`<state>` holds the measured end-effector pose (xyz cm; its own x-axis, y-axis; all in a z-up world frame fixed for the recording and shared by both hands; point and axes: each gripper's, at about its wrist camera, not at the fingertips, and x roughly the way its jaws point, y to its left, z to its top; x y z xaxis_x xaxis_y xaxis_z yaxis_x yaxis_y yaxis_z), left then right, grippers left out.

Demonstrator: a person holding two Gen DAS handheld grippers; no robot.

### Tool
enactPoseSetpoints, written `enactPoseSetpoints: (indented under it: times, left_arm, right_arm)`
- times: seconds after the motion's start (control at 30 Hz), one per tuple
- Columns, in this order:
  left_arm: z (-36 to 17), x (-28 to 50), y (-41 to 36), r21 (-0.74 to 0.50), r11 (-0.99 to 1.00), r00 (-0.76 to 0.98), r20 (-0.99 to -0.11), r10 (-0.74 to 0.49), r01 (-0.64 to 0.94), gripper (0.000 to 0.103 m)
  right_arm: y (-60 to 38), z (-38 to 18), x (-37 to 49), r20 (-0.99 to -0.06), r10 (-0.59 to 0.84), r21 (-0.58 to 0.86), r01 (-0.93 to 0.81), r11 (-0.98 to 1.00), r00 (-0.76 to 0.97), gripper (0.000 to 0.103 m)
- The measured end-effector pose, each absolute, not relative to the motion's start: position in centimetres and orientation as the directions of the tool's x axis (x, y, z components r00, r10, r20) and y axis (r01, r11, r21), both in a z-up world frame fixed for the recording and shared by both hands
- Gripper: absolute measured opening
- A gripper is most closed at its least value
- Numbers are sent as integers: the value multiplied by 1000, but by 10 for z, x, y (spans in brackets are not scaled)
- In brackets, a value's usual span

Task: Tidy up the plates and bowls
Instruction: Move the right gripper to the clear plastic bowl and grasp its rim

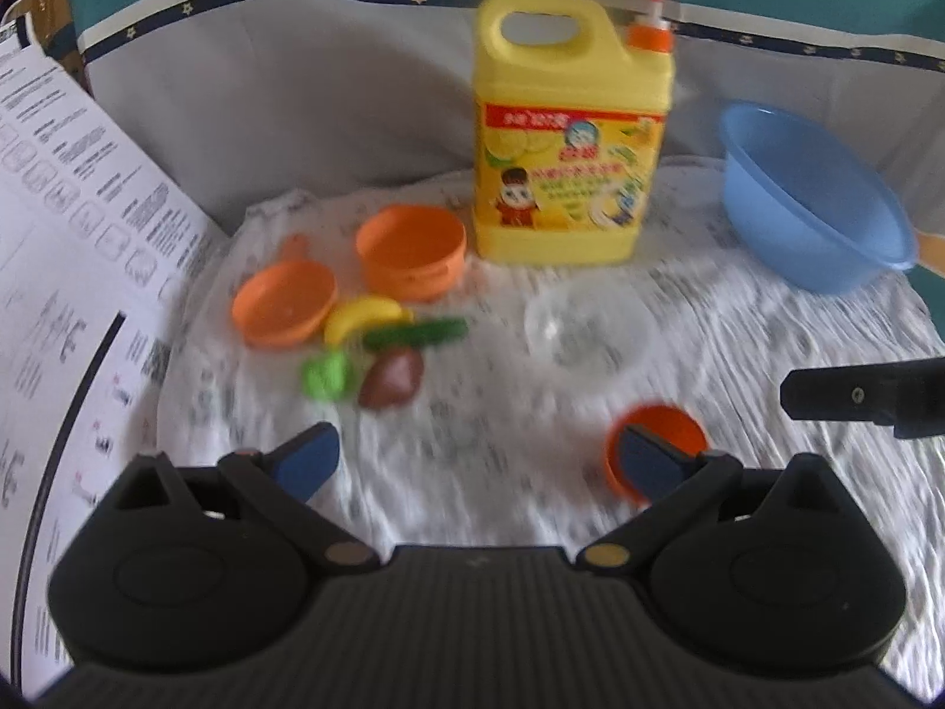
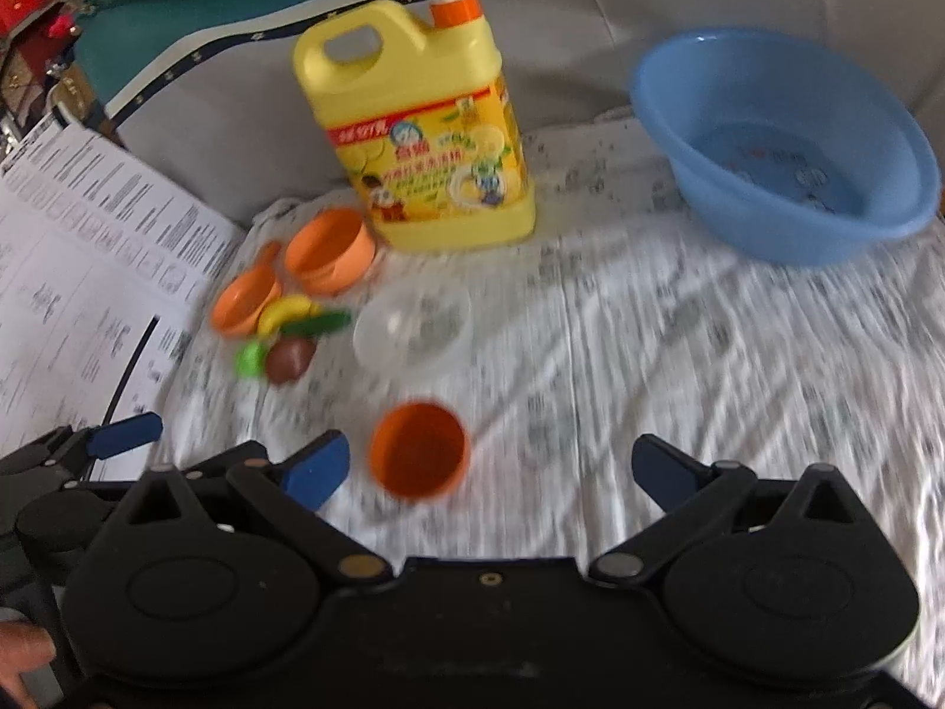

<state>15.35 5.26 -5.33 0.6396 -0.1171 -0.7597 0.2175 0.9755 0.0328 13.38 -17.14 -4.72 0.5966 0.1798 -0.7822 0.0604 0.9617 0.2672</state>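
An orange toy bowl (image 1: 410,251) stands beside an orange toy pan (image 1: 283,304) at the left of a patterned cloth; both show again as the bowl (image 2: 328,248) and the pan (image 2: 245,295). A clear bowl (image 1: 585,328) sits mid-cloth, also seen as the clear bowl (image 2: 413,325). A small orange cup (image 2: 419,452) stands close in front of my right gripper (image 2: 490,472), which is open and empty. My left gripper (image 1: 475,461) is open too, its right finger overlapping the cup (image 1: 661,419). A blue basin (image 2: 785,148) rests at the back right.
A yellow detergent jug (image 1: 567,130) with an orange pump stands at the back. Toy food lies by the pan: a banana (image 1: 363,319), a green vegetable (image 1: 416,331), a green piece and a brown piece (image 1: 393,378). A printed paper sheet (image 1: 71,224) covers the left side.
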Motion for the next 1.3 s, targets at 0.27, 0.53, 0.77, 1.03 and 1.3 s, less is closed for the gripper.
enactPoseSetpoints:
  times: [0.27,0.53,0.77,1.03,1.3]
  left_arm:
    - [-79,212,38,37,976,641,-759,-111,213,98]
    - [-106,243,27,-32,974,596,-786,-163,224,76]
    - [-118,252,20,-86,963,547,-808,-218,257,27]
    - [-118,247,13,-64,956,540,-813,-216,285,11]
    - [-111,247,23,-81,962,551,-805,-218,262,12]
  right_arm:
    - [-166,-70,201,-795,154,269,112,957,587,88]
    - [-159,-100,233,-818,183,291,117,950,545,50]
    - [-152,-114,244,-818,207,303,97,948,536,13]
    - [-147,-116,242,-816,215,309,91,947,537,8]
    - [-156,-108,238,-802,236,335,86,938,549,10]
